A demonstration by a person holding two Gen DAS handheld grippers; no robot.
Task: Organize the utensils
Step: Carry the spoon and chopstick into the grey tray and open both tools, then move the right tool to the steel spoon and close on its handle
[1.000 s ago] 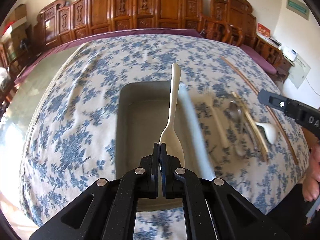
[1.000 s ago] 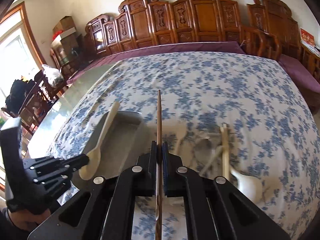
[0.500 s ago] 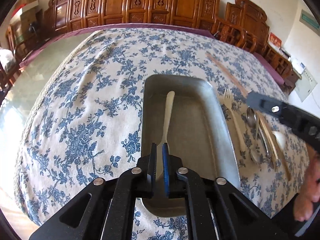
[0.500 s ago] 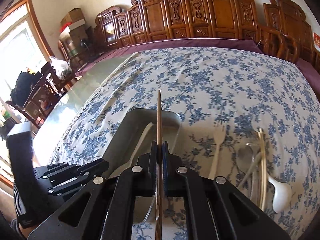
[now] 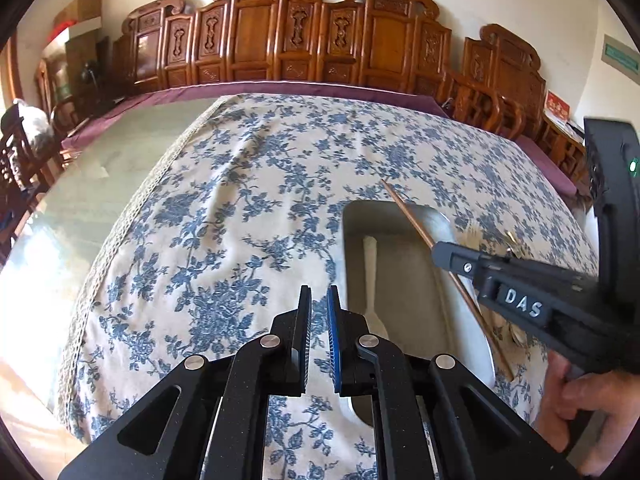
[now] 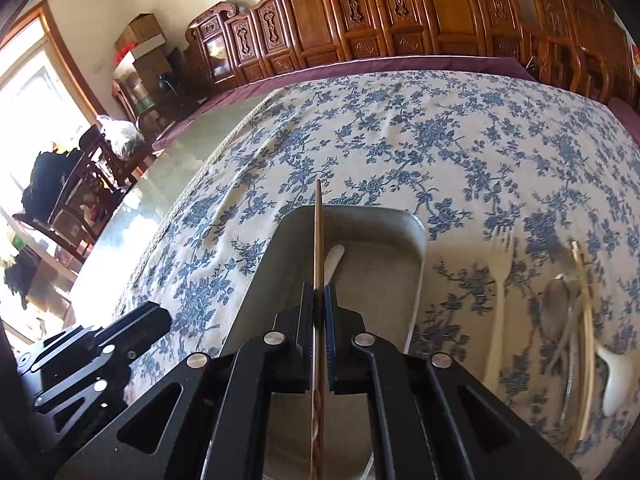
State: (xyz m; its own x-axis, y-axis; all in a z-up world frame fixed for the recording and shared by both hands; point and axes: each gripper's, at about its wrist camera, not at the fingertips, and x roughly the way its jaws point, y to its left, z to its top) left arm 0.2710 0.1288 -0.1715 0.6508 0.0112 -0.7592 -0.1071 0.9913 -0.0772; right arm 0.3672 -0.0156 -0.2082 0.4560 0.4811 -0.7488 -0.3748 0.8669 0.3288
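Left gripper [image 5: 318,322] released spoon [image 5: 370,276]; bowl hidden behind finger.

1. The metal tray [image 6: 416,264] was a shallow grey rectangle with rounded corners, resting flat on the blue-flowered tablecloth [image 6: 400,140]; its long sides ran away from the near edge of the cloth.
2. A pale spoon [image 5: 370,276] lay flat inside the tray along its length, bowl towards the near end.
3. A thin brown chopstick [image 6: 318,240] was pinched between the right gripper [image 6: 319,300] fingers, pointing over the tray's far rim.
4. A cream fork [image 6: 498,300] lay on the cloth just right of the tray, tines away.
5. Beside the fork sat a pile: a metal spoon [image 6: 558,304], pale chopsticks [image 6: 586,320] and a white ceramic spoon [image 6: 616,380], overlapping.
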